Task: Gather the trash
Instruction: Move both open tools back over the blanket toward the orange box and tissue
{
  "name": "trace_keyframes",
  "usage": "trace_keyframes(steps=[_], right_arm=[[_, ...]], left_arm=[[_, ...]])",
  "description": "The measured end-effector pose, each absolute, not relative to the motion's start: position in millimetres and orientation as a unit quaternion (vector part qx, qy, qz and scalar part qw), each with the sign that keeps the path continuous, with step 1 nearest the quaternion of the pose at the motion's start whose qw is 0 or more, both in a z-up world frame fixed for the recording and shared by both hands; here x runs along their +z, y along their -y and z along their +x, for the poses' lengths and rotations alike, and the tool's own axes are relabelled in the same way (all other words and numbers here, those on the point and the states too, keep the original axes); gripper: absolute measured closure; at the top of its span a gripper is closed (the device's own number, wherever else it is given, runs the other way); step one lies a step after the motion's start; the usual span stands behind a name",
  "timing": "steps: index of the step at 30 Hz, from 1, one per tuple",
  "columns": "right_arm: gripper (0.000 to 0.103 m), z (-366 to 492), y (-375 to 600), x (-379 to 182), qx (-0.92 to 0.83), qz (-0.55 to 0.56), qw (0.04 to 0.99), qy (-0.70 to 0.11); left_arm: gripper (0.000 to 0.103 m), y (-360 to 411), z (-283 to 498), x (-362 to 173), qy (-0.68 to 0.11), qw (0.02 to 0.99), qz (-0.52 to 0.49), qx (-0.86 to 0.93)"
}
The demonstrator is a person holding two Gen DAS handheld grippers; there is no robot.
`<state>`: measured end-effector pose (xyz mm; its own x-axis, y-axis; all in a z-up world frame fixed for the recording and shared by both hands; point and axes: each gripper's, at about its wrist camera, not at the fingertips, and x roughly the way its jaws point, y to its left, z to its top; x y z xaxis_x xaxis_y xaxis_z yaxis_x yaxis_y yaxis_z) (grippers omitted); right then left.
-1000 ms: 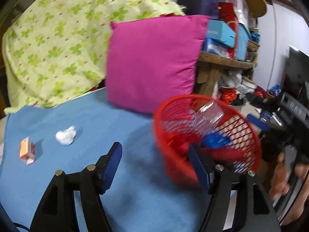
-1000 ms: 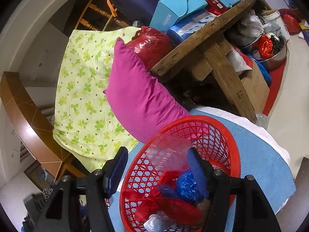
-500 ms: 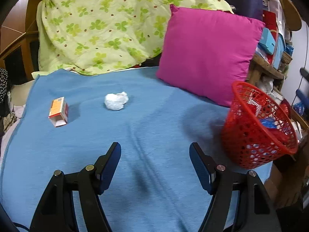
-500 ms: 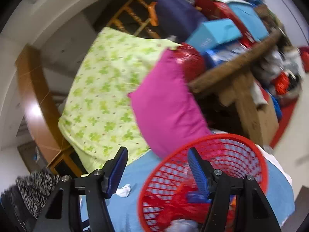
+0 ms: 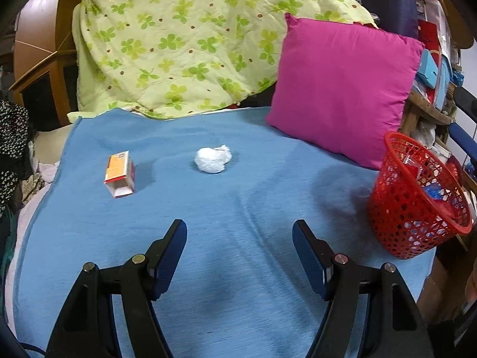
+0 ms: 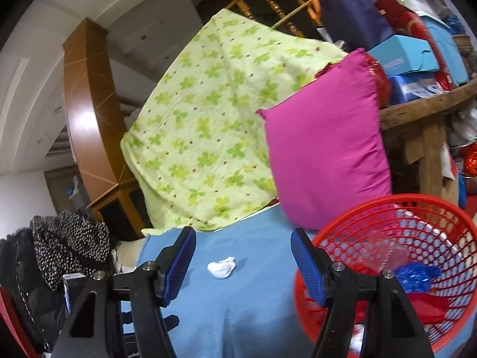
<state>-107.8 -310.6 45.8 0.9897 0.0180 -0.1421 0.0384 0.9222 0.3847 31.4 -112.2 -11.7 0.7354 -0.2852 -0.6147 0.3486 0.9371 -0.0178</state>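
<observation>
Facing the blue blanket (image 5: 238, 208) from above, the left hand-held gripper (image 5: 240, 244) hangs with its jaws spread and nothing between them, angled down toward the two pieces of trash left to collect. The crumpled white paper (image 5: 213, 159) lies just above the centre of the left wrist frame, roughly in line with the gap between the jaws, which probably makes it the next pick. The small orange-and-white box (image 5: 119, 174) lies on its side at left of centre, well apart from the paper, its open end toward the camera.

The red basket (image 5: 417, 203) sits at the right edge of that frame, near the blanket's border and just in front of the pink pillow (image 5: 342, 95). That likely keeps it within reach of both hands. It already holds wrappers, among them something blue and something clear.

The right hand-held gripper (image 6: 243, 256) is likewise released and empty; its jaws have just been opening a little. In the right wrist frame it points over the blanket, the basket's rim at lower right and the white paper low in the centre. Behind everything, the green clover quilt (image 5: 190, 38) fills the upper frame.
</observation>
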Motion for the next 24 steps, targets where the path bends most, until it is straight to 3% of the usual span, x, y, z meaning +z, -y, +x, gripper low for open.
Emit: trace_keyframes(steps=[24], right_arm=[[0.032, -65, 248, 25, 0.039, 0.170, 0.975, -0.140]], left_arm=[[0.029, 58, 47, -25, -0.352, 0.929, 0.036, -0.110]])
